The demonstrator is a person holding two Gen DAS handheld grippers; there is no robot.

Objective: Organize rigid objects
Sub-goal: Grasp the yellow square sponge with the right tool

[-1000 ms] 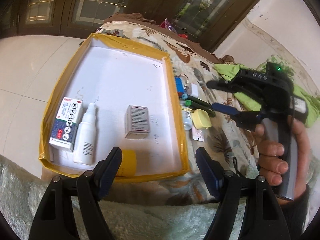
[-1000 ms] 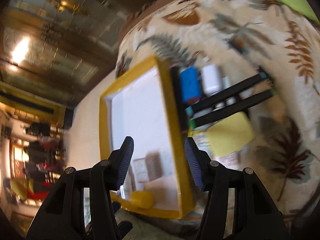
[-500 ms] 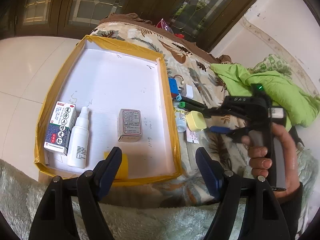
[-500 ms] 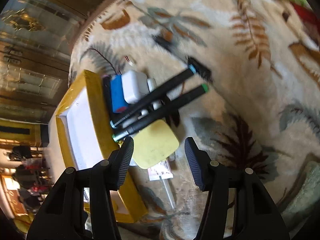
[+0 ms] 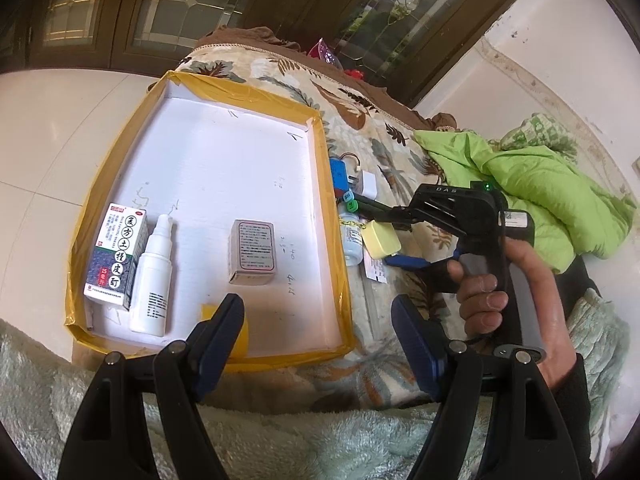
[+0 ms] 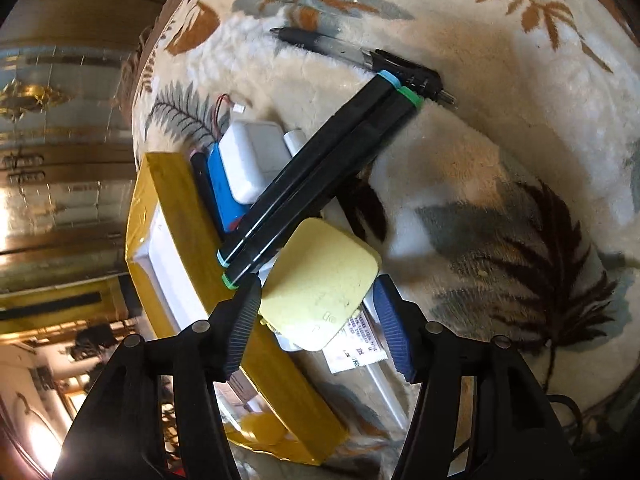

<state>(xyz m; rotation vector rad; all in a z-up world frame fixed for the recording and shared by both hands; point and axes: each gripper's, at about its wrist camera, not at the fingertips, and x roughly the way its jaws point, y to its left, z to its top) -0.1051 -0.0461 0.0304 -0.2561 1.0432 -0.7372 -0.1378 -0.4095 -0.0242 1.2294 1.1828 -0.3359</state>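
The right gripper (image 6: 316, 316) is pointing steeply down with its fingers (image 6: 240, 320) spread wide and opening further; a pale yellow box (image 6: 324, 284) is sitting between them, and whether the pads are touching it cannot be told. This box is lying on a leaf-patterned blanket (image 6: 500, 160), just beside the yellow-edged tray (image 5: 320, 184), next to two black markers (image 6: 320, 176) with blue and green caps, a white charger (image 6: 252, 156) and a blue battery pack (image 6: 222, 192). The left gripper (image 5: 316, 344) is hovering above the tray's near edge, fingers wide apart and empty. Inside the tray are lying a medicine carton (image 5: 116, 256), a white spray bottle (image 5: 154, 276) and a small grey box (image 5: 254, 252).
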